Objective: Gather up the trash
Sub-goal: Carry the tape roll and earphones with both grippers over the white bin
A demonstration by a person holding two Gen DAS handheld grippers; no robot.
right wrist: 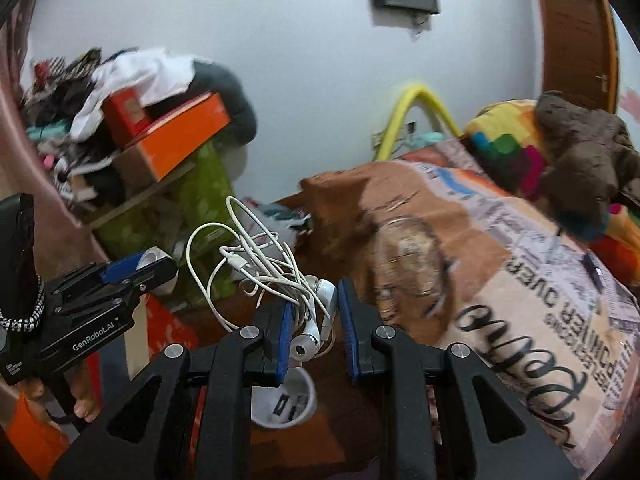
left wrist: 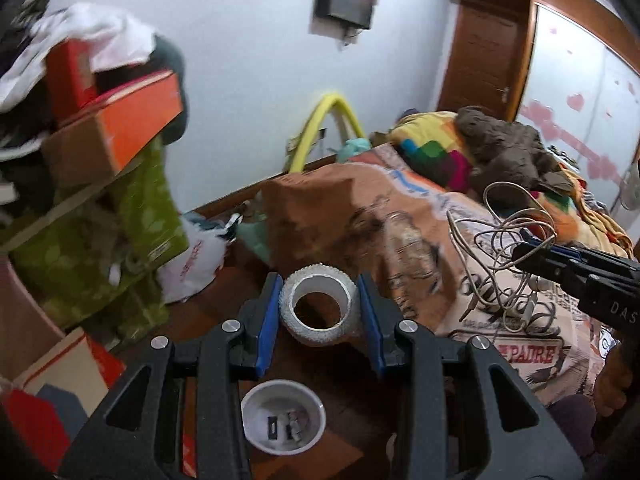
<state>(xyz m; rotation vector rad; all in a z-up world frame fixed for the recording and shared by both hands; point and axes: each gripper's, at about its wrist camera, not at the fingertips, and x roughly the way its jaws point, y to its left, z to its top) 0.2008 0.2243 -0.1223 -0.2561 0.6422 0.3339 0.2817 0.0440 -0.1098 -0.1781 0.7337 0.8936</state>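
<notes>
Left gripper (left wrist: pixel 319 307): clamped on white tape roll (left wrist: pixel 319 309). Right gripper (right wrist: pixel 313 322): pinching tangled earphone cable (right wrist: pixel 256 264), loops dangling free; likely snag or slip. White bin (left wrist: pixel 283 416) directly below both on open floor; bed (left wrist: pixel 500 340) edge close right, boxes (left wrist: pixel 120 136) crowd left.

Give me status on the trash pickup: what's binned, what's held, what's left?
Binned: the white bin on the floor already holds a few small items. In hand: left tool grips a tape roll; right tool grips tangled white cables and earphones, both near above the bin. Left: dropping both; a clear bottle lies on the bed.
</notes>
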